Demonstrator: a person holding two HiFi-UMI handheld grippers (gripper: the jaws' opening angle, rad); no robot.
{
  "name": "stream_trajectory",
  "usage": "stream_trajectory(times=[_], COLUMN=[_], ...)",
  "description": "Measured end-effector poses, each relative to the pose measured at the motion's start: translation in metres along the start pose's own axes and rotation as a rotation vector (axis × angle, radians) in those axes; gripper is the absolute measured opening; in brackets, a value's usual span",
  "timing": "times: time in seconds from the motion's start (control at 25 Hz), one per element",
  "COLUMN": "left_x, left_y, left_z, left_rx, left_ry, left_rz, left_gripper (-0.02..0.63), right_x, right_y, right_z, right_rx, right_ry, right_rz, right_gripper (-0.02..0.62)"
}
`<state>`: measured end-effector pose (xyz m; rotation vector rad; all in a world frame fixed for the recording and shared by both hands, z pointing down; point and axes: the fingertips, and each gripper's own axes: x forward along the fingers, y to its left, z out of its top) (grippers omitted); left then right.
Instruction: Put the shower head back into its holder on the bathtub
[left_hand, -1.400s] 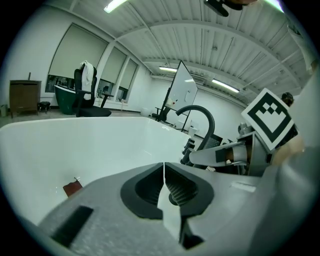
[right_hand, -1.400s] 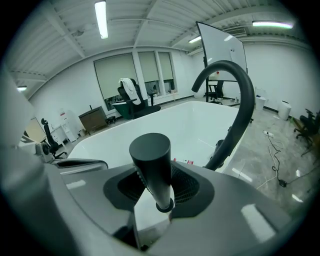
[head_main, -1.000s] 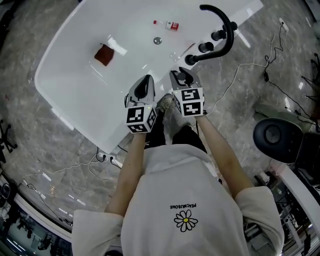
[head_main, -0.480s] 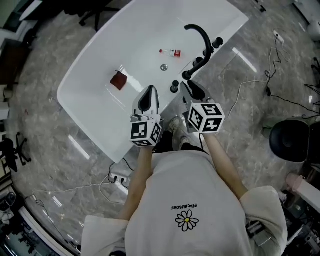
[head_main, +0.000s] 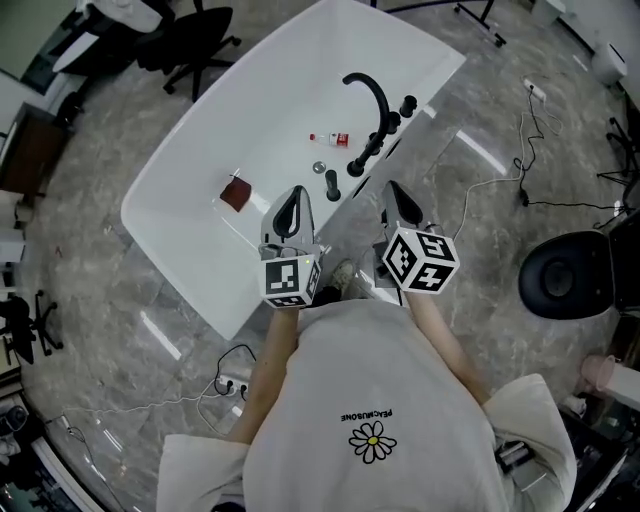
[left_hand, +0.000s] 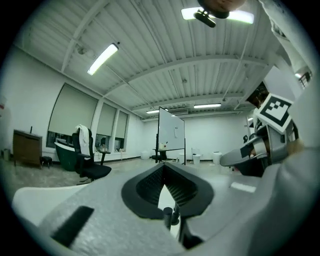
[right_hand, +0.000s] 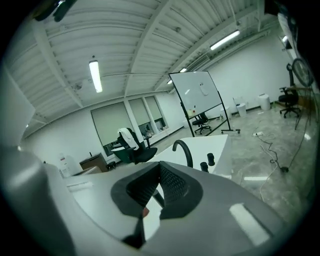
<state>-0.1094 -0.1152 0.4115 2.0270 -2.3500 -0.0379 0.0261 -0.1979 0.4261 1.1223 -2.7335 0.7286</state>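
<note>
The white bathtub (head_main: 190, 170) lies below me in the head view, its black arched faucet (head_main: 372, 92) and knobs (head_main: 407, 105) on the near right rim. A short black upright piece (head_main: 332, 185), apparently the shower head, stands on that rim close to the faucet's base. My left gripper (head_main: 291, 202) is shut and empty, raised over the tub's near edge. My right gripper (head_main: 398, 196) hangs over the floor beside the rim; its jaws have just been closing and are shut with nothing between them. The right gripper view shows the faucet (right_hand: 184, 149) beyond the shut jaws.
A small bottle (head_main: 330, 138), the drain (head_main: 319, 167) and a red item (head_main: 236, 192) lie in the tub. Cables (head_main: 500, 180) run over the marble floor at right. Office chairs (head_main: 195, 45) stand beyond the tub, a round black stool (head_main: 565, 275) at right.
Both grippers have risen away from the tub rim and the view has pulled back. The right gripper's jaws have shut.
</note>
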Motion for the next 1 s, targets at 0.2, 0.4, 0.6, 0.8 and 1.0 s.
stream_trajectory(times=[0.2,0.4,0.6,0.8,1.0], left_x=[-0.004,-0.007,-0.012,-0.011,-0.009], left_y=[-0.017,-0.017,-0.018,-0.014,-0.011], left_z=[0.008,0.015,0.017,0.018,0.019], left_rx=[0.048,0.022,0.040,0.061,0.084], left_ry=[-0.012,-0.024,-0.025,-0.015,-0.005], left_rz=[-0.034,-0.039,-0.043,-0.046,-0.047], left_gripper=[-0.002,-0.002,-0.002,-0.002,-0.002], right_x=[-0.009,-0.011,-0.010,-0.005,0.002], right_y=[0.031,0.048,0.050,0.061,0.066], right_z=[-0.005,-0.004,-0.007,-0.013,-0.009], right_rx=[-0.132,-0.190,-0.196,-0.239,-0.248], right_ry=[-0.008,-0.023,-0.016,-0.002,0.005], right_rz=[0.080,0.122,0.141,0.165,0.175], right_gripper=[0.002,0.002,0.002,0.002,0.002])
